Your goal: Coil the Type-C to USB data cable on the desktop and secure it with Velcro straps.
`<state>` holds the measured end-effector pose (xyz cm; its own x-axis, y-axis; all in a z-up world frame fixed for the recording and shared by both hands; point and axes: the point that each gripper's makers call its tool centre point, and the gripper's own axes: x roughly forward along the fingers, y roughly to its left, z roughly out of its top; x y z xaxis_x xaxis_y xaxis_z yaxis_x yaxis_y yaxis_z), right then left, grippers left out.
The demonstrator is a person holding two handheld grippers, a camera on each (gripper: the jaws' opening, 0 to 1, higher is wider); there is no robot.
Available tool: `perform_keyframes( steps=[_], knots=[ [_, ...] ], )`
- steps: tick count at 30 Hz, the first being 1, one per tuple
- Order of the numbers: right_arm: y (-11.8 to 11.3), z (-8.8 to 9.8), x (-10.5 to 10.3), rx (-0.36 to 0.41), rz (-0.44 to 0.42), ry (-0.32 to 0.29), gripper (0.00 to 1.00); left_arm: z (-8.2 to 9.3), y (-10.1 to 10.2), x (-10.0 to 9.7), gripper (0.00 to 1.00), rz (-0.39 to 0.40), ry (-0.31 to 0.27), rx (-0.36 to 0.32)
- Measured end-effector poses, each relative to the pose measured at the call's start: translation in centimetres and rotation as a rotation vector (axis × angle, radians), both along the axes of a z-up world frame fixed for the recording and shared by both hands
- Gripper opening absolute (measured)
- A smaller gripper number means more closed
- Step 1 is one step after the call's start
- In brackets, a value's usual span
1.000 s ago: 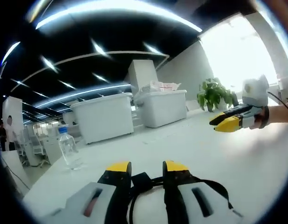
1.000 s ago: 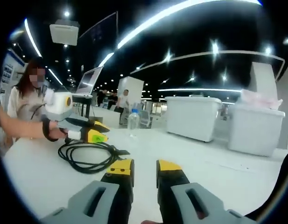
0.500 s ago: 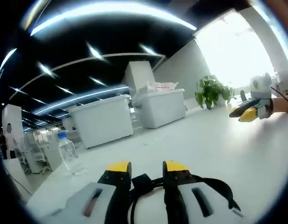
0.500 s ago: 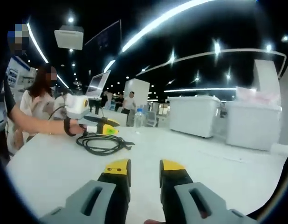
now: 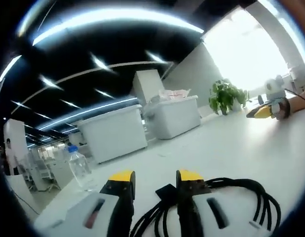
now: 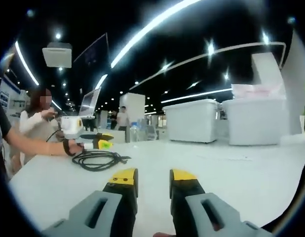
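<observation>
A black data cable [image 5: 241, 195] lies loosely coiled on the white desktop [image 5: 231, 148]. Part of it, with a black block-like piece [image 5: 165, 191], runs between the jaws of my left gripper [image 5: 155, 177]. Those jaws stand apart around the cable, and the coil spreads out to their right. In the right gripper view the same coil [image 6: 95, 159] lies on the desktop [image 6: 231, 163] just in front of the left gripper [image 6: 104, 144], which a hand holds. My right gripper [image 6: 153, 174] is open with nothing between its jaws, well back from the coil. It appears small at the far right as the right gripper [image 5: 263, 112].
A clear water bottle [image 5: 81, 170] stands at the desktop's left edge, seen again as the bottle [image 6: 134, 132]. Two white bins [image 5: 113, 133] [image 5: 174, 114] and a potted plant [image 5: 225, 96] stand beyond the desktop. A screen [image 6: 91, 103] and people [image 6: 41, 113] are at the left.
The right gripper has drawn away from the left one and from the coil. The left jaws stand slightly wider, and more of the coil now shows to their right.
</observation>
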<state>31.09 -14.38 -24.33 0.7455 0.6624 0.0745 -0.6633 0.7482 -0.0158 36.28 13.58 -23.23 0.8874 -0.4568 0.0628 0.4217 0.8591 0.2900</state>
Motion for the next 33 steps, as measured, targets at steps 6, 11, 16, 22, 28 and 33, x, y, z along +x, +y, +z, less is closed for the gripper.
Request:
perform_keyframes(
  steps=[6,11,16,22,28,33],
  knots=[
    [-0.1,-0.1,-0.1,-0.015,-0.02,-0.008,0.28,-0.3,1.3,-0.2,0.36,0.048,0.013,-0.005],
    [-0.5,-0.1,0.0,-0.022,-0.053,-0.007,0.29,-0.9,0.5,-0.8,0.37,0.043,0.028,0.033],
    [-1.1,-0.3,0.2,-0.061,-0.106,-0.012,0.31,-0.8,0.5,-0.8,0.37,0.04,0.041,-0.008],
    [-3.1,0.3,1.3,-0.018,-0.25,-0.008,0.32,0.1,2.2,-0.5,0.38,0.092,0.066,-0.18],
    [-3.7,-0.5,2.0,-0.094,-0.324,-0.001,0.36,-0.7,2.9,-0.3,0.39,0.152,0.074,-0.134],
    [-4.1,-0.4,2.0,-0.072,-0.334,0.007,0.37,-0.8,2.9,-0.5,0.39,0.157,0.072,-0.123]
  ],
)
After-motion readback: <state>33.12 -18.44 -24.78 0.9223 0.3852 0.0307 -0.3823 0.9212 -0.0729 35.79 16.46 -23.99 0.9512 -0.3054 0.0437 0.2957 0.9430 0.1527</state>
